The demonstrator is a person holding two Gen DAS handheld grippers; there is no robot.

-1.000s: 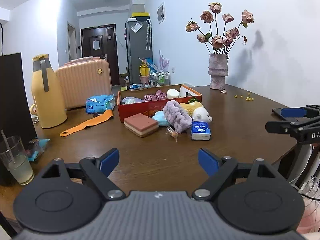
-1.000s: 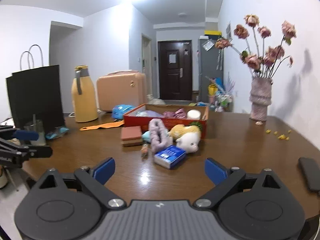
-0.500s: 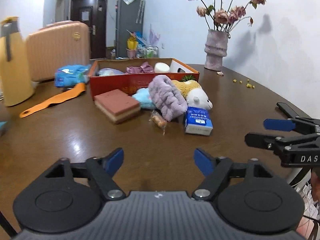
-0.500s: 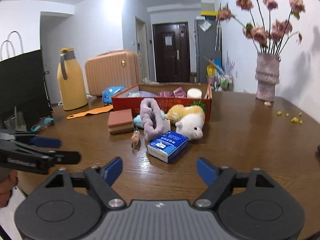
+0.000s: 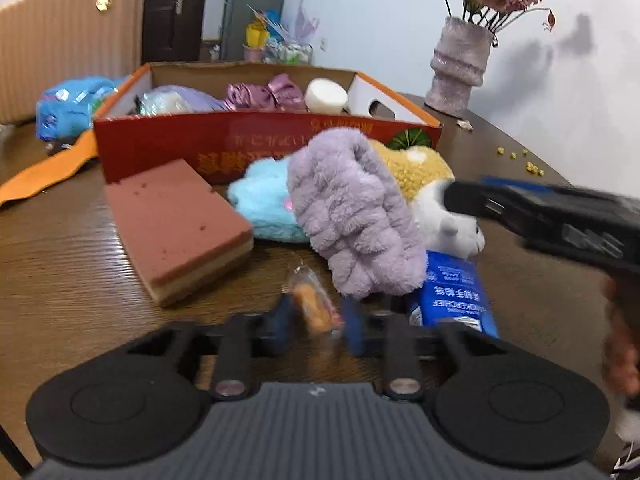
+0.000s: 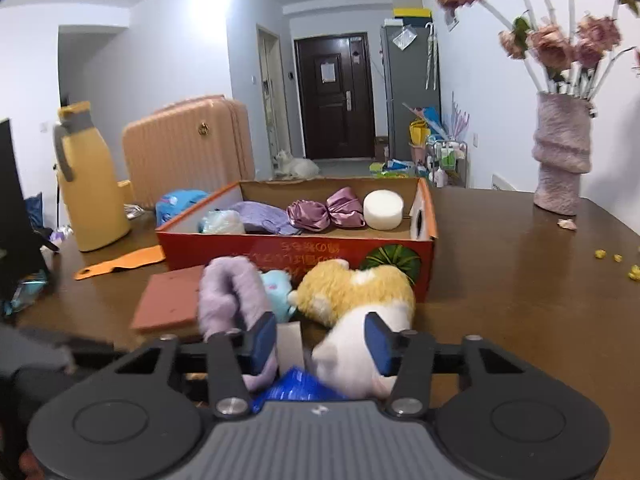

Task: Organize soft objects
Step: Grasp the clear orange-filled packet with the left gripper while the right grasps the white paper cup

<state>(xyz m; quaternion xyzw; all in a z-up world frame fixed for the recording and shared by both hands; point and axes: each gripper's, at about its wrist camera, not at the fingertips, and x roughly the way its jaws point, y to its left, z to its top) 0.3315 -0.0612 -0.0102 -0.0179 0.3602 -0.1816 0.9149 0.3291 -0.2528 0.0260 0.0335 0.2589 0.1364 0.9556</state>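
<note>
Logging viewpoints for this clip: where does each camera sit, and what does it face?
Left wrist: on the left gripper, aimed down at a wrapped snack; the right gripper crosses at right.
Right wrist: on the right gripper, facing the white plush.
Shared: purple plush, red cardboard box, vase.

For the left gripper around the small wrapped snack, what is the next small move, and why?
Probably finish closing: the left gripper, whose jaws have just been closing, brackets the wrapped snack, but blur hides whether the pads press it.
</note>
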